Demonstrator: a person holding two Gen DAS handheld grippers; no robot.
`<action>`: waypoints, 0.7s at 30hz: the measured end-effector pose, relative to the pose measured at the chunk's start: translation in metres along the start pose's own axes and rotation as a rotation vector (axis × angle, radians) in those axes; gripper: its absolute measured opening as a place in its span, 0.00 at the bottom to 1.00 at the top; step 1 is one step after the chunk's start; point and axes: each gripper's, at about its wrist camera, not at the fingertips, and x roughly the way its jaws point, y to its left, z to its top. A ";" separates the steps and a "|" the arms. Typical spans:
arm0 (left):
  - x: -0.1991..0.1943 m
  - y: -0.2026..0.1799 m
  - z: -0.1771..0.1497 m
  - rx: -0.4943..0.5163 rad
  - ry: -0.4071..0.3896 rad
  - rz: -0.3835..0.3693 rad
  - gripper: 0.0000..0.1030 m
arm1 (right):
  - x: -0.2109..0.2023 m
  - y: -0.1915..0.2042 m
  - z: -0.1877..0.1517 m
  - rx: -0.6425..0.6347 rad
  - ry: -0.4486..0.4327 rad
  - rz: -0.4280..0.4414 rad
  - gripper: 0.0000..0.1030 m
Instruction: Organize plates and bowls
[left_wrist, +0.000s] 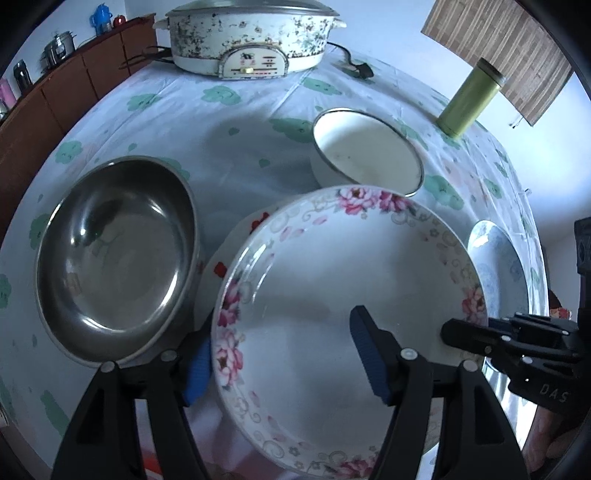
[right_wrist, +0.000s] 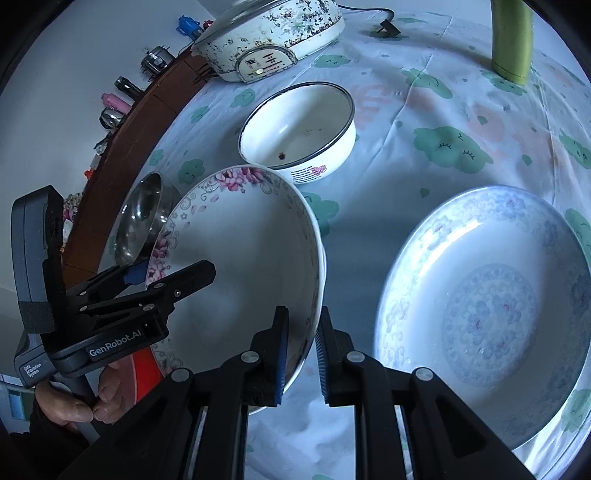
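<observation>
You hold the pink-flowered plate (right_wrist: 240, 258) from both sides: your right gripper (right_wrist: 301, 354) is pinched on its near rim, one pad inside and one outside, so the plate hangs tilted above the cloth. Your left gripper (left_wrist: 288, 354) straddles the opposite rim with its jaws spread wide; whether the pads actually press the plate cannot be told, so judge the weight as carried by the right. Gripping by the rim probably keeps the plate free to set down onto another dish. Under the plate, toward your left gripper, a red-patterned plate (left_wrist: 236, 254) peeks out, seemingly the stack to join. Beyond the left fingertips sits the steel basin (left_wrist: 114, 254), close enough to knock. Just right of your right gripper lies the blue-patterned plate (right_wrist: 487, 314); ahead stands the white enamel bowl (right_wrist: 299, 129), and farther off the electric cooker (right_wrist: 273, 37) and green cylinder (right_wrist: 511, 40).
</observation>
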 end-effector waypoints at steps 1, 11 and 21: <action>0.000 0.000 -0.001 0.003 -0.001 -0.001 0.66 | -0.001 -0.001 -0.002 0.006 0.002 0.014 0.16; 0.003 -0.004 -0.001 0.008 0.002 0.039 0.66 | 0.002 -0.004 -0.008 0.036 -0.011 0.009 0.16; -0.002 -0.007 0.002 0.045 -0.026 0.087 0.66 | 0.003 -0.002 -0.008 0.019 -0.036 -0.014 0.17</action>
